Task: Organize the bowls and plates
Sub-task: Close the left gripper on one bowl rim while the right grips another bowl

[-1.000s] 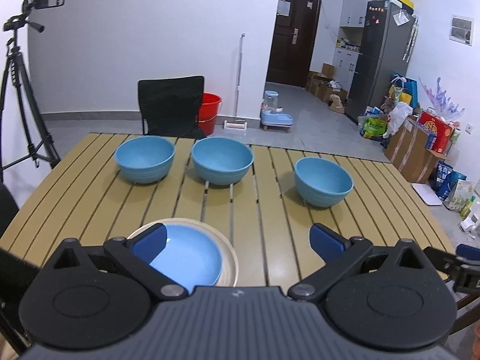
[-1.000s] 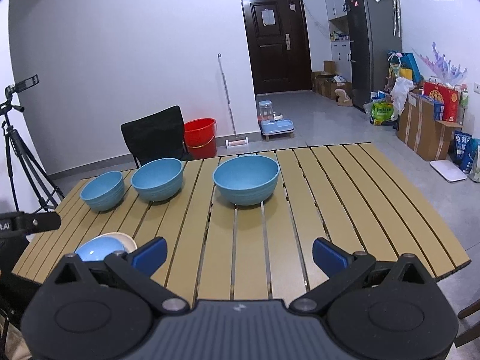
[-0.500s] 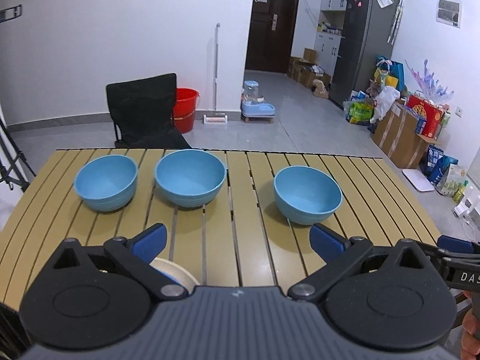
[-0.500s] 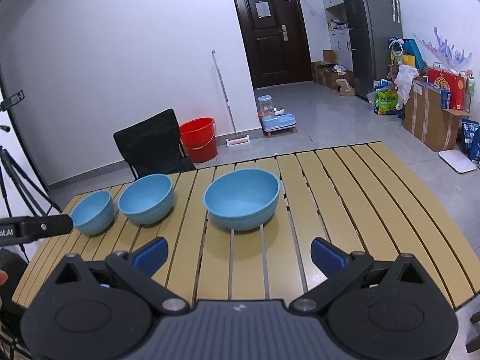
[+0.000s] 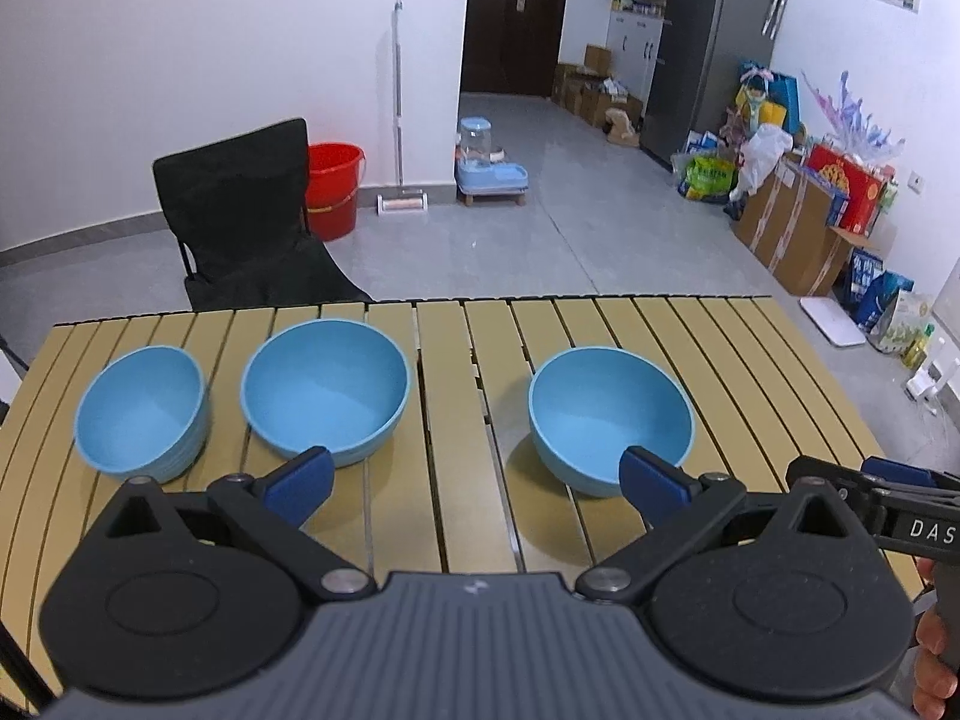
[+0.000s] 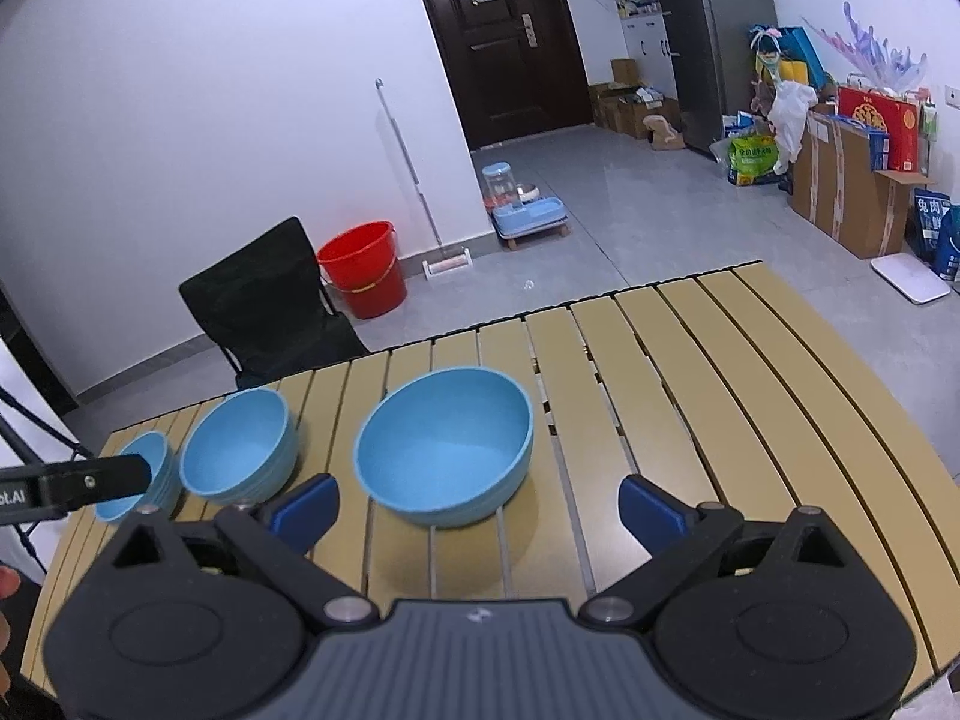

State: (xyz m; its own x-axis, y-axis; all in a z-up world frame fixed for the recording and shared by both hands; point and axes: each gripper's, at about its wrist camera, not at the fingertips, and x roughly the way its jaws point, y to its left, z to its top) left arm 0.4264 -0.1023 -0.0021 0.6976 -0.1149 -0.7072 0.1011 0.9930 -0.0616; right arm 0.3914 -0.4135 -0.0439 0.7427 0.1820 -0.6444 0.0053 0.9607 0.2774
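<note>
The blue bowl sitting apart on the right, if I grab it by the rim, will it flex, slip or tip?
The right-hand bowl looks like rigid, thin-walled matte plastic, so probably stiff and light. Its smooth rim may slip a little between the pads. Its base looks narrower than its rim, so a push up high could tip it on the slatted table.

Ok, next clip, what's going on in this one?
A person holds a gripper in each hand over a slatted table with three blue bowls in a row. Neither holds anything: the left gripper and right gripper are both open. The right bowl sits apart; the middle bowl and left bowl are close together.
</note>
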